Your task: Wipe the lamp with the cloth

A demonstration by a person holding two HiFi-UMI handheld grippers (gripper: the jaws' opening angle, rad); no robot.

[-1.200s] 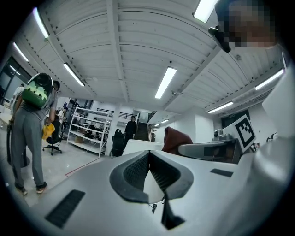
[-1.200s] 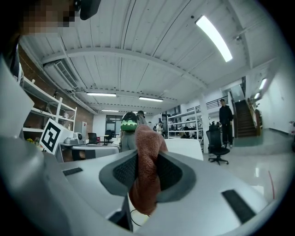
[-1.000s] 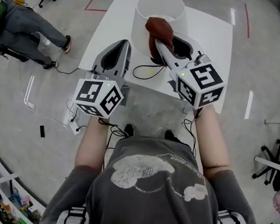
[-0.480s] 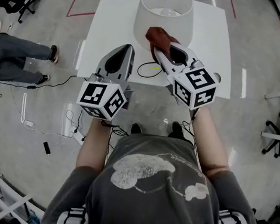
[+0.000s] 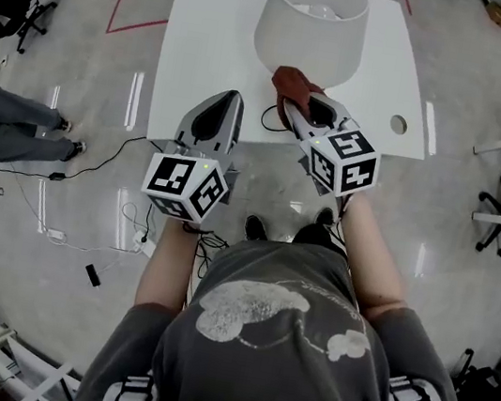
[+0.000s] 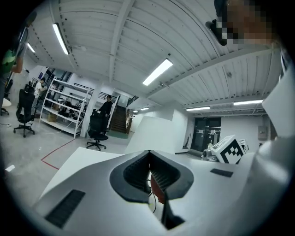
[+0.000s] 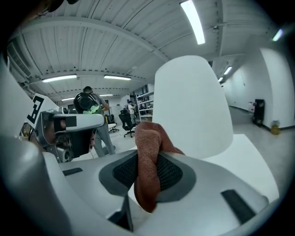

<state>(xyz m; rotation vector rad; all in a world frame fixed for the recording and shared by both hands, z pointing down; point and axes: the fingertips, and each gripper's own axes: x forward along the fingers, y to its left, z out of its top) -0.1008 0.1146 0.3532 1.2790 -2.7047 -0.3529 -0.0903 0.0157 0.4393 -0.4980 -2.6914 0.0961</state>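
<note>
In the head view the lamp (image 5: pixel 310 24) hides its own base under its shade, and the shade also covers the middle of the bench's (image 5: pixel 202 34) far edge. The middle of the cloth (image 5: pixel 292 85) is out of sight, pinched between the right gripper's (image 5: pixel 293 105) fingers (image 7: pixel 171 174). A black cable (image 5: pixel 269 124) by the near edge runs under that gripper. A person (image 5: pixel 7 121) beyond the left edge is cut off by the picture.

1. The lamp (image 5: pixel 317 15) is showing a plain white shade.
2. The cloth (image 5: pixel 292 83) is showing rust-brown.
3. The table (image 5: pixel 202 34) is looking white.
4. The left gripper (image 5: pixel 231 98) and the right gripper (image 5: pixel 295 107) are showing pale grey shells, black pads, and cubes with black-and-white square markers.
5. The floor (image 5: pixel 83 119) is showing grey with red lines.
</note>
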